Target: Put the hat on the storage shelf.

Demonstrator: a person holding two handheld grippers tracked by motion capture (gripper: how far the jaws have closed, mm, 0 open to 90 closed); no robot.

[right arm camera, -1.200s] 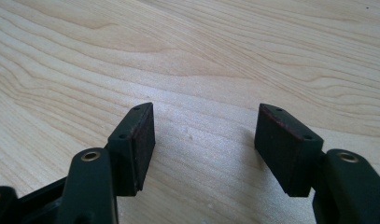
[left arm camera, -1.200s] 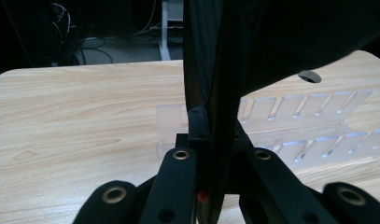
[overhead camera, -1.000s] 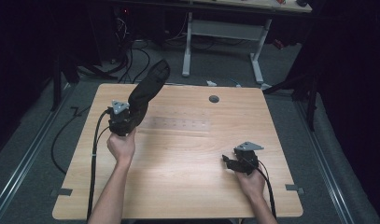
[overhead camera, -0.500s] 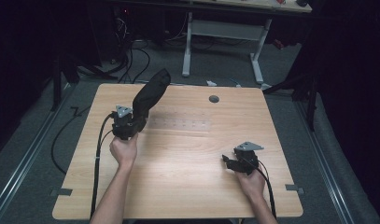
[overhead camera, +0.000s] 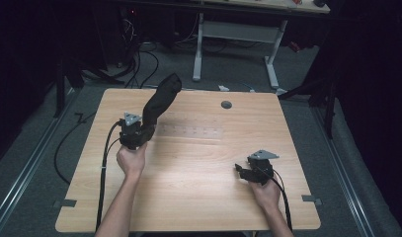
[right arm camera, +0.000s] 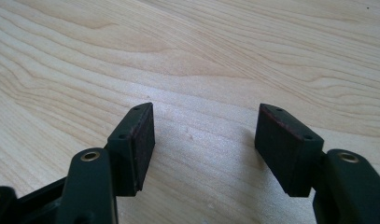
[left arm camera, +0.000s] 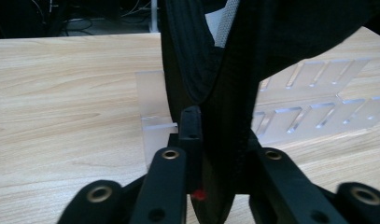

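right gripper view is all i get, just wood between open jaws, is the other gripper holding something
Observer: Yes. The left gripper is shut on a black shoe, lifted off the table.
Operator: whats under the shoe
Observer: A clear slotted rack lies flat on the wood beyond the jaws.
Operator: where am i on the table
Observer: The right gripper sits low near the table's right front, apart from the rack and the shoe.
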